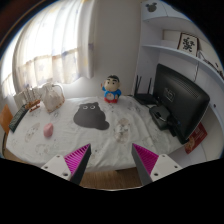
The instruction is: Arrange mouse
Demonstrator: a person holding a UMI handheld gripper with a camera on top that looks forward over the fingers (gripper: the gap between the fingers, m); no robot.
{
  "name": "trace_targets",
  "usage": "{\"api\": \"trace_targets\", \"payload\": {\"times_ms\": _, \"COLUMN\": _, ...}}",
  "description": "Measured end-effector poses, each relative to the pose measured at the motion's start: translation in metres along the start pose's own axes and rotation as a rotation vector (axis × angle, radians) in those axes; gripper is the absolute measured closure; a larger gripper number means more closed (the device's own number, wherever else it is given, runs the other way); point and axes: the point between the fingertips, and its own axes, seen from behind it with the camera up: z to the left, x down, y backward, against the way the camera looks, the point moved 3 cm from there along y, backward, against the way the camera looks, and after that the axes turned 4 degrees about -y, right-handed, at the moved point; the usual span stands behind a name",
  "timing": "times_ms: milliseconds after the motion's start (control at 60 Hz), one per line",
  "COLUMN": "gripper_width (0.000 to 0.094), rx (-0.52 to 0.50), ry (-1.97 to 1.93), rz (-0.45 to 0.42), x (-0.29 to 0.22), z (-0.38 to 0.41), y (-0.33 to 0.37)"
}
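Observation:
A small pink mouse lies on the white-covered table, to the left of a dark cat-shaped mouse pad. My gripper is open and empty, back at the table's near edge. Its magenta pads stand wide apart with nothing between them. The mouse is ahead and well to the left of the left finger. The pad is straight ahead, beyond the fingers.
A black monitor stands at the right with a red item near its base. A toy figure and a black router stand at the back, a white bag at back left. A small pale object lies right of the pad.

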Motion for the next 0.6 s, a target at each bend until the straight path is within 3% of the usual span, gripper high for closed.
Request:
{"api": "trace_targets", "payload": {"times_ms": 300, "gripper_width": 0.0079, "rx": -0.044, "ry": 0.039, "rz": 0.001, "x": 0.006, "z": 0.039, "y": -0.012}}
{"api": "trace_targets", "payload": {"times_ms": 600, "gripper_width": 0.0080, "rx": -0.096, "ry": 0.031, "rz": 0.007, "x": 0.020, "z": 0.159, "y": -0.021}}
